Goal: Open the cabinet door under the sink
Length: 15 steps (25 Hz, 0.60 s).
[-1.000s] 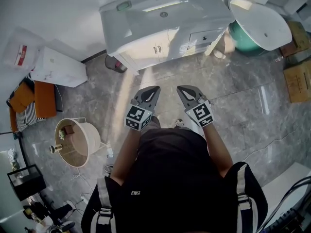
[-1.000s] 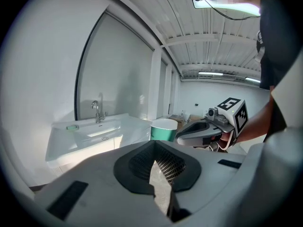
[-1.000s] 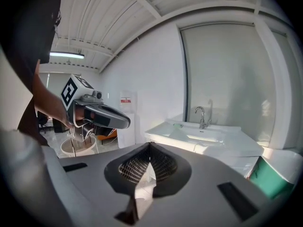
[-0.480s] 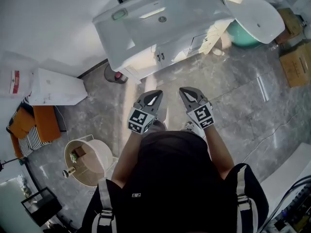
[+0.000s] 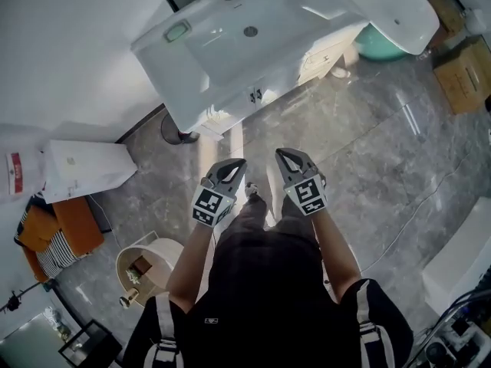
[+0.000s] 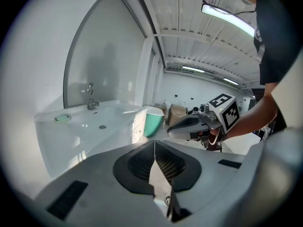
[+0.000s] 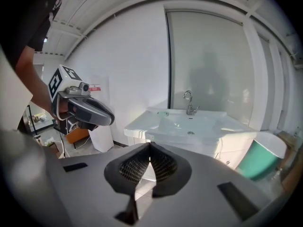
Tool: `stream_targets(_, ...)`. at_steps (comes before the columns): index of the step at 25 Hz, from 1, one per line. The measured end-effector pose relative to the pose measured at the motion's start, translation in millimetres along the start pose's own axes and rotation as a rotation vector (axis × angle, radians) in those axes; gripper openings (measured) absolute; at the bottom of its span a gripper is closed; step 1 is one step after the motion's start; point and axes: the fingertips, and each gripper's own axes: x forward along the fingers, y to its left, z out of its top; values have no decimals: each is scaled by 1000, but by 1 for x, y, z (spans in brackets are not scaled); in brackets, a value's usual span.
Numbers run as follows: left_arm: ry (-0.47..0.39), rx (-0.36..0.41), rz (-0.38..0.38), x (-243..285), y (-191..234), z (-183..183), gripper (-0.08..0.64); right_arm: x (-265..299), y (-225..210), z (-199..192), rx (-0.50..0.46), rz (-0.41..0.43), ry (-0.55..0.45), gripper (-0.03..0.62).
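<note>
- Standing person holds left gripper (image 5: 238,164) and right gripper (image 5: 282,155) side by side, both with jaws pressed together and empty.
- Cabinet door (image 5: 266,90) under the sink (image 5: 230,48) is shut, well apart from both.

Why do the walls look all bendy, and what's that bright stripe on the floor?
Left gripper view and right gripper view: wide-angle lenses curve the wall edges. Head view: light falls across the cabinet and floor as a pale stripe; the sink shows glare.
</note>
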Motion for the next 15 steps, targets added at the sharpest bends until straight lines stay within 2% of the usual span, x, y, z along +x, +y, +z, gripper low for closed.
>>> stream_targets(5,-12,-15,36,21,23,-18,17,41,-23,-42,67,-27,17,58)
stream_targets(10,-25,-56,71,65,42,-52,17,84,-47,-91,87,-35,20,58)
stream_targets(15,-26,-92,89,98,58,-86,17,139,-74,-138,104,-82,21,58)
